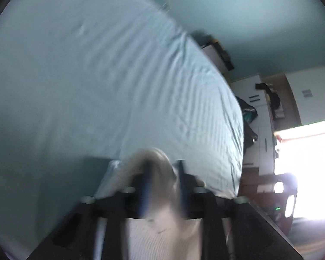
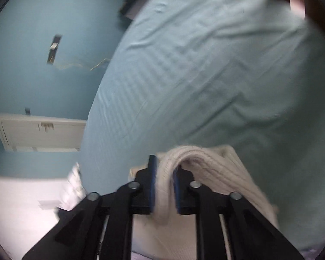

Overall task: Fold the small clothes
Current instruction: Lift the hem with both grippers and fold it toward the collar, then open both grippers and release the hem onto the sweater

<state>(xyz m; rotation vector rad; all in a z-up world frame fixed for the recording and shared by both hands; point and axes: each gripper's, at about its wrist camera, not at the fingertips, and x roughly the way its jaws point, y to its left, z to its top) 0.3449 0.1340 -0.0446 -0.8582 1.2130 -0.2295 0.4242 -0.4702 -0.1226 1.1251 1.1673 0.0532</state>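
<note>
A cream ribbed knit garment [image 2: 207,169] hangs from both grippers above a bed with a light blue sheet [image 2: 205,75]. My right gripper [image 2: 164,171] is shut on a fold of the knit, which drapes over the right finger and falls away to the right. In the left wrist view my left gripper [image 1: 162,169] is shut on another part of the same garment [image 1: 158,227], which bunches between the fingers and hangs down below them. That view is blurred. The rest of the garment is hidden under the grippers.
The blue sheet [image 1: 97,86] fills most of both views. Blue walls, a white door [image 2: 41,132], white cupboards [image 1: 257,112] and a bright window [image 1: 309,169] lie beyond the bed. A white pillow or cloth [image 2: 21,201] lies at lower left in the right wrist view.
</note>
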